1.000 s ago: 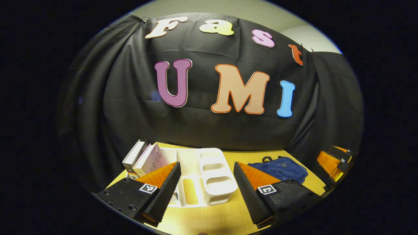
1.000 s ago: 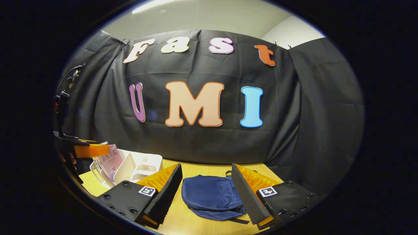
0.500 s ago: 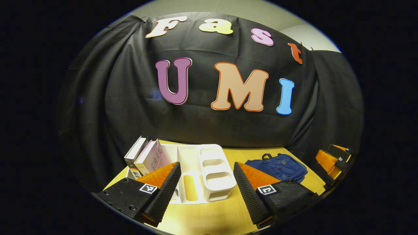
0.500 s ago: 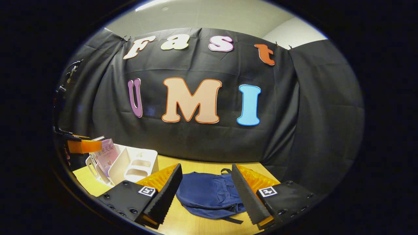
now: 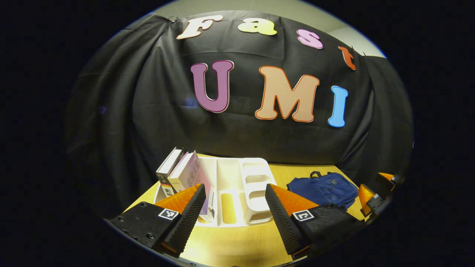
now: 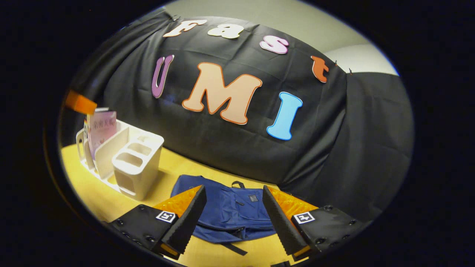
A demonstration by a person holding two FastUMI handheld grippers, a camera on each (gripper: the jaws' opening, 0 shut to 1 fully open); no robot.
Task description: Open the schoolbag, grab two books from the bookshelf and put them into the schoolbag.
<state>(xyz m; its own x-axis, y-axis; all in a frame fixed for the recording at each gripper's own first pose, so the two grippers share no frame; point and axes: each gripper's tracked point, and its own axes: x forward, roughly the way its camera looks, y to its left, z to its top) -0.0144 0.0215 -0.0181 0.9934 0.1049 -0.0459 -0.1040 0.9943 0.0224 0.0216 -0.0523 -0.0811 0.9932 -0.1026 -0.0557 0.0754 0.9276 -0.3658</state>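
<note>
1. Blue fabric schoolbag (image 6: 230,207) flat on wooden table (image 6: 92,193), closed; seen between spread fingers of right gripper (image 6: 233,213), no contact, nothing held.
2. White plastic bookshelf (image 5: 237,185) ahead of left gripper (image 5: 235,209); fingers wide apart, nothing held, clear of the shelf.
3. Two books (image 5: 182,174) leaning in shelf's left-hand compartment in left gripper view; pink-covered one (image 6: 101,129) visible in right gripper view.
4. Schoolbag (image 5: 323,189) right of bookshelf in left gripper view, apart from it.

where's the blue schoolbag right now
The blue fabric schoolbag lies flat on the yellow wooden table, right of the white plastic bookshelf, ahead of the open right gripper.
</note>
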